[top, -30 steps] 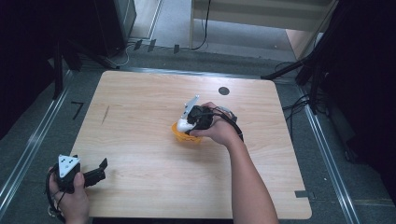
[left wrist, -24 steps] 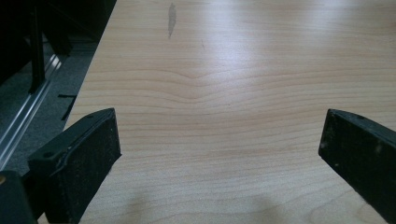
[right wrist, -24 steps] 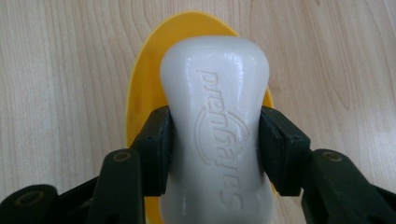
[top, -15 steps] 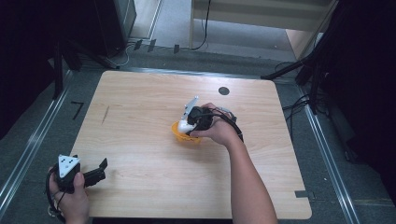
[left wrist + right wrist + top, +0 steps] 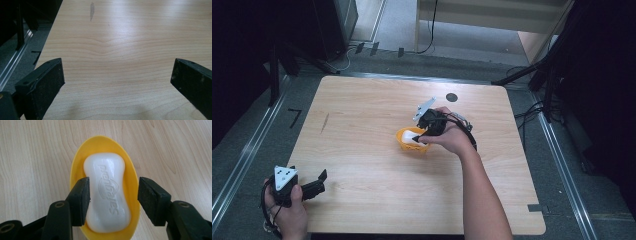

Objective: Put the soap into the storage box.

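A white bar of soap (image 5: 107, 192) with raised lettering lies in an oval yellow dish (image 5: 105, 141) near the middle of the table. My right gripper (image 5: 113, 188) points down over it, one jaw on each side of the bar. Its jaws have just been opening: the left pad (image 5: 81, 197) sits at the soap's edge, and the right pad (image 5: 150, 200) stands off with a strip of dish showing between. From above, the right gripper (image 5: 419, 137) hangs over the dish (image 5: 403, 135). My left gripper (image 5: 318, 181) is open wide near the front left corner, with only bare wood between its jaws (image 5: 117, 72).
The wooden table (image 5: 362, 115) has a small dark disc (image 5: 452, 97) near its far edge and a dark streak (image 5: 92, 10) on the left. The table's left edge runs close to my left gripper, with metal rails and grey floor beyond it. Cables lie at the right.
The right hand has shifted slightly over the dish, and the white soap now lies in it. The left hand has kept still.
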`<state>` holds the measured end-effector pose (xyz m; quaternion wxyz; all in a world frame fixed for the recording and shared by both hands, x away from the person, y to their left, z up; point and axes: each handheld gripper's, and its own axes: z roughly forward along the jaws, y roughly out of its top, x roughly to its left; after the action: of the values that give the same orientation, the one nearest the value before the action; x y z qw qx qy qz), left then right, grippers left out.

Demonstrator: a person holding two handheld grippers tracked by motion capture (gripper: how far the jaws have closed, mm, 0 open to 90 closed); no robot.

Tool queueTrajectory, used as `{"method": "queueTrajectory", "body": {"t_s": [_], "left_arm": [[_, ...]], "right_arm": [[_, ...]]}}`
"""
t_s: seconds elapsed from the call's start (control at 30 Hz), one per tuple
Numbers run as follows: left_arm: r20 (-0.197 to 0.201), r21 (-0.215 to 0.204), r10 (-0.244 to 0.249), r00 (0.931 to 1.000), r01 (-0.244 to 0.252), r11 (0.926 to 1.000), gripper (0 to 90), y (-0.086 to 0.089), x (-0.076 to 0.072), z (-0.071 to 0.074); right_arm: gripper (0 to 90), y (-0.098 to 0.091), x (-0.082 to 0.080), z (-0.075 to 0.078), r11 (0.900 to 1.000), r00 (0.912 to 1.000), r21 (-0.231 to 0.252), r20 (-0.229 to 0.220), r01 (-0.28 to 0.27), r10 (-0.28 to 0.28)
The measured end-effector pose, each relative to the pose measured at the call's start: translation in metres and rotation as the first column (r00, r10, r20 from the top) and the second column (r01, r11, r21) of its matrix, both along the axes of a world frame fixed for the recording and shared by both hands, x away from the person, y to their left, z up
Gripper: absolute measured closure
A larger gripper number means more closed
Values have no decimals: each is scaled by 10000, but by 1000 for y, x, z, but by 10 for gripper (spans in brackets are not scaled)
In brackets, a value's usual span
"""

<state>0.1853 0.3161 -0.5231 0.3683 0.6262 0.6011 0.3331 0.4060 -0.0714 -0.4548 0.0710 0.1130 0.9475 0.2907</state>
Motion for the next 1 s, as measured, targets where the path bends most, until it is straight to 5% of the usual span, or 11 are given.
{"method": "queueTrajectory", "body": {"t_s": [0.43,0.67,1.0], "left_arm": [[-29,59,9,10000,-9,10000,0,-1,0,0],[-11,89,-14,10000,14,10000,0,-1,0,0],[-5,94,-11,10000,11,10000,0,-1,0,0]], "right_arm": [[322,-27,-11,0,9937,9940,313,-217,1076,-1070],[171,-48,-19,1,9751,9762,473,-202,2167,-2160],[32,-80,-34,-3,9510,9541,783,-374,2992,-2971]]}}
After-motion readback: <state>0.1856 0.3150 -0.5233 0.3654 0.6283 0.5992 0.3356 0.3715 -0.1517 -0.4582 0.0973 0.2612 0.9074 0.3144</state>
